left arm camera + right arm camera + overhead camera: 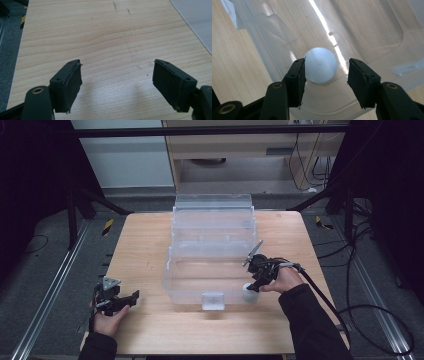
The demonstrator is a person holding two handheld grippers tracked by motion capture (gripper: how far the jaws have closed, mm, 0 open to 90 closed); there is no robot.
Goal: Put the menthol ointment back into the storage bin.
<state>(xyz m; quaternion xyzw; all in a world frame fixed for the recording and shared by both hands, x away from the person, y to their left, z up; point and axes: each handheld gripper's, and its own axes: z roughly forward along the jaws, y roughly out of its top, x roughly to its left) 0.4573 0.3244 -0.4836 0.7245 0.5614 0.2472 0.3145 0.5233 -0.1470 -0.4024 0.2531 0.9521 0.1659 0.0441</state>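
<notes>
Pale wood table, a clear plastic bin on it, my two tongs on either side of the bin.

On my left, the left gripper sits low near the table's near left corner, held in the left hand; in the left gripper view its jaws stand wide apart with nothing between them, bare wood grain beyond and the bin's edge off to their far right. The bin lies ahead and to the right of those jaws. On my right, the right gripper, in the right hand, points down at the bin's near right corner, where a small white cup stands. In the right gripper view the jaws are partly open around the cup: the left pad touches or nearly touches its side, and a gap shows at the right pad, so I cannot call it gripped.
</notes>
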